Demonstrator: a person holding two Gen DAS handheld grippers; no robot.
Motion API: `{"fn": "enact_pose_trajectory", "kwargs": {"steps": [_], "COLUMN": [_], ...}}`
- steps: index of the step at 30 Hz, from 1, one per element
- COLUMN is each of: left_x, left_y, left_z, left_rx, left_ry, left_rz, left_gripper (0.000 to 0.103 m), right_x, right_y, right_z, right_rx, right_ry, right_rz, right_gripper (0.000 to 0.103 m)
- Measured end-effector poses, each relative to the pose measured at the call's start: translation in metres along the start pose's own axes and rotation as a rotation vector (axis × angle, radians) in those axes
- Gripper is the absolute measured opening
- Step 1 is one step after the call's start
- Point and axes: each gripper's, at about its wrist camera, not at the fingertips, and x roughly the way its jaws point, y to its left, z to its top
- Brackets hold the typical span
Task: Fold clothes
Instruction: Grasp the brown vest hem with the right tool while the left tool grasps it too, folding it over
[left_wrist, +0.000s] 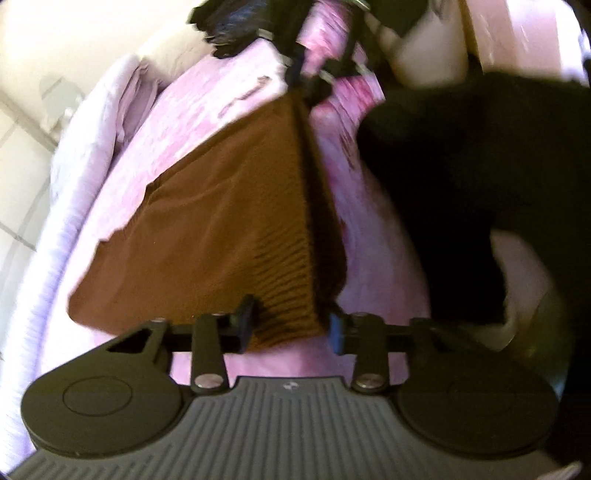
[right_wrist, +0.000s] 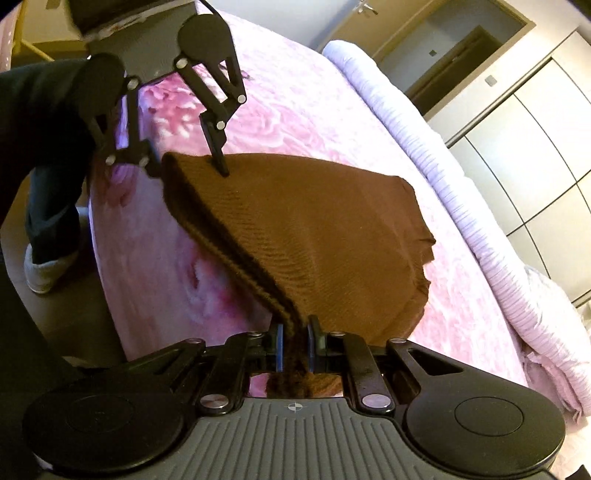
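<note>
A brown knitted garment (left_wrist: 207, 229) lies folded on a pink floral bedspread (left_wrist: 207, 110), with its ribbed hem raised into a taut ridge between my two grippers. My left gripper (left_wrist: 290, 328) grips one hem corner, its jaws fairly wide with thick knit filling the gap. Seen from the right wrist, the left gripper (right_wrist: 186, 164) is at the garment's (right_wrist: 332, 240) far corner. My right gripper (right_wrist: 295, 345) is shut narrowly on the near hem corner, and some knit hangs below the pads. The right gripper (left_wrist: 310, 81) appears blurred at the ridge's far end in the left wrist view.
A pale lilac ribbed quilt (right_wrist: 443, 166) runs along the bed's far side. The person's dark sleeve (left_wrist: 461, 184) fills the right of the left wrist view. A leg and a white shoe (right_wrist: 44, 266) stand on the dark floor by the bed edge. Wardrobe doors (right_wrist: 535, 129) are behind.
</note>
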Motion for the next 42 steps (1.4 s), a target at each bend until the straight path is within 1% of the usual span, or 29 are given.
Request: {"fn": "enact_pose_trajectory", "kwargs": {"steps": [1,3,4,6,7,8,10,12,14,17,19,20,21,22,23,24,26,27,28,29,30,32,33,36,38,39,42], "left_x": [-0.003,-0.009,-0.012,-0.017,-0.018,-0.019,-0.022,-0.022,-0.028,-0.034,-0.034,-0.034,-0.032,-0.031,-0.029,-0.025,-0.018,-0.014,-0.009,-0.005,0.0,0.007,0.008,-0.005,-0.018,-0.028,-0.059], "left_y": [0.008,0.027,0.034,0.049,0.056,0.064,0.077,0.09,0.097,0.1,0.099,0.093,0.086,0.078,0.07,0.061,0.044,0.035,0.025,0.017,0.011,0.002,0.003,0.013,0.019,0.021,0.023], "left_z": [0.0,0.0,-0.001,-0.002,-0.002,-0.001,0.001,0.002,0.001,0.002,0.003,0.005,0.006,0.007,0.008,0.007,0.005,0.004,0.004,0.003,0.002,0.001,0.002,0.006,0.007,0.007,0.008], "left_rx": [-0.044,-0.147,-0.181,-0.25,-0.275,-0.302,-0.356,-0.407,-0.437,-0.457,-0.416,-0.393,-0.358,-0.322,-0.287,-0.254,-0.192,-0.16,-0.105,-0.064,-0.021,0.055,0.062,0.014,0.007,0.0,-0.056], "left_ry": [-0.013,-0.043,-0.058,-0.087,-0.1,-0.115,-0.141,-0.167,-0.188,-0.202,-0.187,-0.176,-0.16,-0.144,-0.128,-0.113,-0.086,-0.072,-0.058,-0.045,-0.031,-0.012,-0.011,-0.046,-0.068,-0.082,-0.118], "left_rz": [-0.012,-0.035,-0.041,-0.054,-0.059,-0.065,-0.079,-0.09,-0.101,-0.112,-0.104,-0.101,-0.096,-0.091,-0.086,-0.075,-0.022,0.004,0.05,0.078,0.106,0.142,0.147,0.121,0.103,0.083,-0.028], "left_gripper": [0.015,0.014,0.014,0.013,0.013,0.013,0.013,0.013,0.013,0.013,0.013,0.013,0.014,0.014,0.015,0.017,0.022,0.029,0.033,0.033,0.033,0.019,0.016,0.012,0.011,0.011,0.011], "right_x": [-0.001,-0.003,-0.004,-0.005,-0.006,-0.005,-0.003,0.001,0.005,0.013,0.017,0.018,0.018,0.017,0.016,0.014,0.012,0.011,0.01,0.009,0.008,0.006,0.004,-0.003,-0.012,-0.02,-0.047], "right_y": [0.001,0.002,0.004,0.013,0.017,0.02,0.023,0.026,0.028,0.035,0.034,0.033,0.028,0.02,0.015,0.011,0.003,0.0,-0.001,-0.003,-0.004,-0.006,-0.008,-0.012,-0.012,-0.012,-0.011], "right_z": [0.0,-0.001,-0.002,-0.008,-0.011,-0.015,-0.023,-0.028,-0.031,-0.034,-0.035,-0.036,-0.037,-0.035,-0.035,-0.034,-0.031,-0.03,-0.029,-0.027,-0.026,-0.023,-0.022,-0.016,-0.013,-0.011,-0.007], "right_rx": [-0.002,-0.005,-0.009,-0.041,-0.054,-0.056,-0.061,-0.073,-0.09,-0.178,-0.223,-0.237,-0.208,-0.169,-0.144,-0.122,-0.074,-0.054,-0.055,-0.055,-0.056,-0.057,-0.057,-0.041,-0.034,-0.031,-0.025], "right_ry": [-0.006,-0.017,-0.022,-0.021,-0.019,-0.012,-0.008,-0.013,-0.018,-0.036,-0.04,-0.043,-0.046,-0.043,-0.044,-0.046,-0.044,-0.044,-0.044,-0.044,-0.043,-0.043,-0.043,-0.033,-0.034,-0.035,-0.038], "right_rz": [-0.003,-0.009,-0.014,-0.041,-0.053,-0.06,-0.068,-0.076,-0.085,-0.114,-0.115,-0.113,-0.099,-0.099,-0.096,-0.092,-0.083,-0.08,-0.081,-0.082,-0.082,-0.084,-0.086,-0.09,-0.096,-0.096,-0.08], "right_gripper": [0.011,0.011,0.011,0.018,0.033,0.051,0.06,0.06,0.06,0.06,0.058,0.046,0.034,0.019,0.017,0.016,0.014,0.014,0.014,0.014,0.014,0.014,0.014,0.013,0.013,0.013,0.013]}}
